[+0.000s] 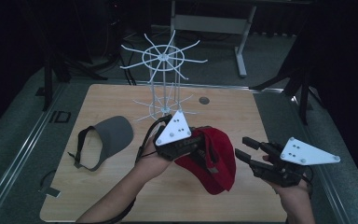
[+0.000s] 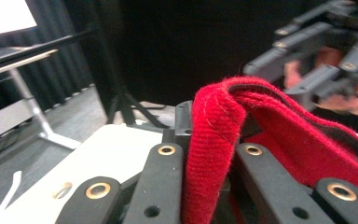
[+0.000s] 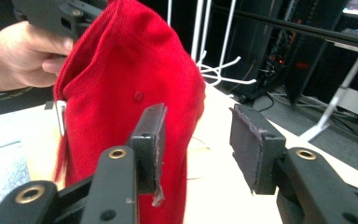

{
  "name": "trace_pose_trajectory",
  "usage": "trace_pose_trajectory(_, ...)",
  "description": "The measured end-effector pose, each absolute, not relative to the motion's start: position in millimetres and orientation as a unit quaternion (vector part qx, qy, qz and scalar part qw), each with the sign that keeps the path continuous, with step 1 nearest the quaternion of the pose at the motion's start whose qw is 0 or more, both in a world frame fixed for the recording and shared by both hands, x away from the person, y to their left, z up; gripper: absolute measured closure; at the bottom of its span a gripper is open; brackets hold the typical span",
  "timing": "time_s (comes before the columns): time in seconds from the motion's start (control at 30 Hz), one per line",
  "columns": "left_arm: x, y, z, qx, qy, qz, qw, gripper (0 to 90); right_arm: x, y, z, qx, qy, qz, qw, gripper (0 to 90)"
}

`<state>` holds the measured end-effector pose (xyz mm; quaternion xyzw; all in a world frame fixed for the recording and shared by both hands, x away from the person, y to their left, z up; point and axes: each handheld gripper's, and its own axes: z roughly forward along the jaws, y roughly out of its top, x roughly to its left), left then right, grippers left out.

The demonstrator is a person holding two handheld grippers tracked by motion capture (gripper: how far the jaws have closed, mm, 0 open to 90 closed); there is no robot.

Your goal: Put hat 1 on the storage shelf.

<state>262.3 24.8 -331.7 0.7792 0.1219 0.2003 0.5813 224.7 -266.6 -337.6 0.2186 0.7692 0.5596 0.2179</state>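
A red cap (image 1: 214, 161) hangs over the middle of the wooden table (image 1: 121, 196), held up by my left gripper (image 1: 199, 140). In the left gripper view the jaws are shut on a fold of the red cap (image 2: 214, 140). My right gripper (image 1: 244, 148) hovers just right of the cap, open, with nothing between its pads (image 3: 247, 144). In the right gripper view the red cap (image 3: 126, 79) hangs close in front, beside the left pad. A grey visor (image 1: 107, 140) lies on the table at the left. A white wire hat rack (image 1: 164, 74) stands at the table's far edge.
A small dark disc (image 1: 204, 100) sits near the back of the table. Metal rails (image 1: 23, 154) run along the table's left side. A desk frame (image 1: 214, 23) and dark stands are behind the table. Bare tabletop lies in front of the cap.
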Motion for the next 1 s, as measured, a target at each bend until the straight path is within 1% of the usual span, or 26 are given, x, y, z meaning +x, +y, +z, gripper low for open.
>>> trace_pose_trajectory(0.2,256.5,21.4,-328.6,0.781,0.091,0.195,0.587,85.9,226.9,-257.3,-334.9,0.203,0.779,0.559,0.201,53.4)
trace_pose_trajectory(0.37,255.7,19.7,-326.9,0.781,0.089,0.193,0.587,85.9,227.6,-250.8,-334.0,0.187,0.787,0.556,0.192,56.4)
trace_pose_trajectory(0.43,255.8,19.2,-327.3,0.782,0.089,0.193,0.586,85.8,228.0,-250.6,-333.7,0.189,0.787,0.555,0.194,62.7)
trace_pose_trajectory(0.47,255.9,19.1,-327.7,0.782,0.089,0.192,0.586,85.8,228.1,-250.7,-333.7,0.187,0.788,0.553,0.194,63.9)
trace_pose_trajectory(0.5,256.1,18.9,-328.2,0.782,0.089,0.19,0.586,85.8,228.2,-250.7,-333.7,0.187,0.789,0.552,0.194,67.5)
trace_pose_trajectory(0.57,256.5,18.8,-329.1,0.782,0.088,0.185,0.588,85.8,228.2,-250.1,-334.4,0.182,0.793,0.547,0.196,71.2)
trace_pose_trajectory(0.67,256.2,17.8,-330.0,0.785,0.086,0.189,0.584,85.8,227.8,-248.7,-335.7,0.177,0.798,0.542,0.192,83.9)
trace_pose_trajectory(0.7,256.3,17.8,-330.2,0.785,0.087,0.19,0.583,85.8,227.5,-248.1,-336.1,0.173,0.8,0.541,0.19,86.0)
trace_pose_trajectory(0.8,257.8,19.7,-331.4,0.784,0.089,0.188,0.585,85.6,225.2,-247.0,-336.4,0.156,0.801,0.546,0.188,87.9)
trace_pose_trajectory(1.0,259.1,23.4,-333.9,0.782,0.09,0.172,0.592,85.1,224.0,-248.2,-332.9,0.167,0.792,0.557,0.186,88.9)
